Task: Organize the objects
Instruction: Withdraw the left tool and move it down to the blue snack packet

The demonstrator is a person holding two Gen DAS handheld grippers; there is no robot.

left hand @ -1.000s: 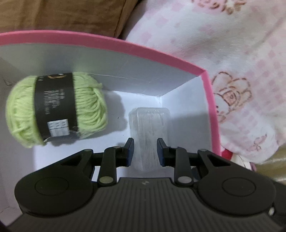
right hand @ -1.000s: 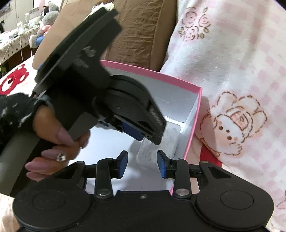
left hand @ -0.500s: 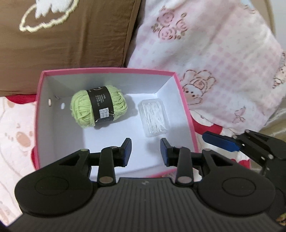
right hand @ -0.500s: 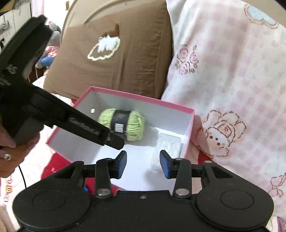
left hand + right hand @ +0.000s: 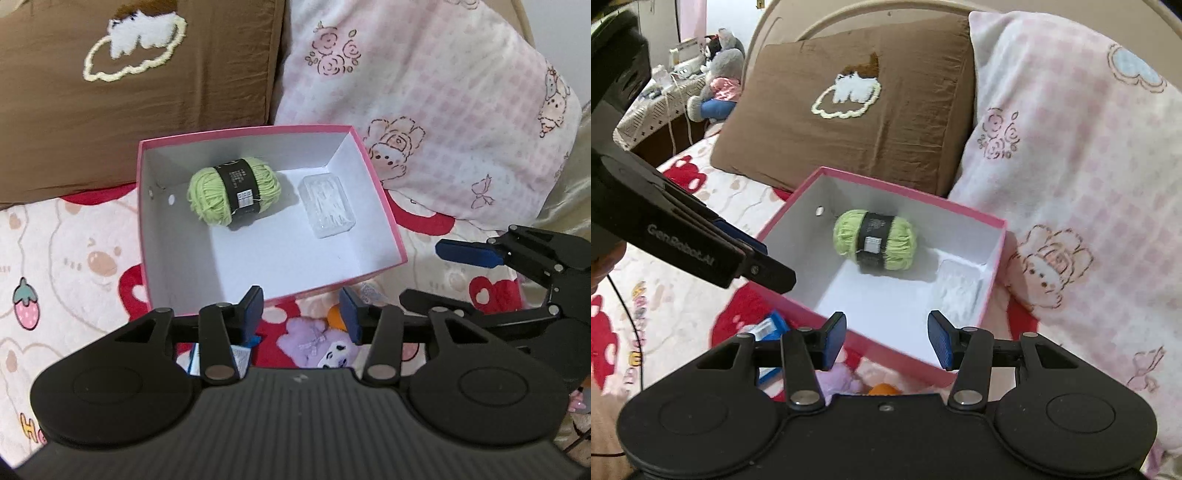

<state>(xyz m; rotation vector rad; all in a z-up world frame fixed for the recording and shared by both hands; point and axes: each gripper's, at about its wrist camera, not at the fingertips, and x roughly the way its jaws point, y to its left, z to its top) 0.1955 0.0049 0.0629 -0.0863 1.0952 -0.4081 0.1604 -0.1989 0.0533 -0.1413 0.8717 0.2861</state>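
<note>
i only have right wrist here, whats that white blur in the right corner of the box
Observer: The left wrist view shows a clear plastic case lying flat on the floor of the box, apart from the yarn.
Operator: is the left gripper holding anything, i only see it side on
Observer: No. The left gripper is open, with nothing between its fingers.
Operator: and the purple bit below the box
Observer: A purple plush toy on the blanket, outside the box by its near wall.
</note>
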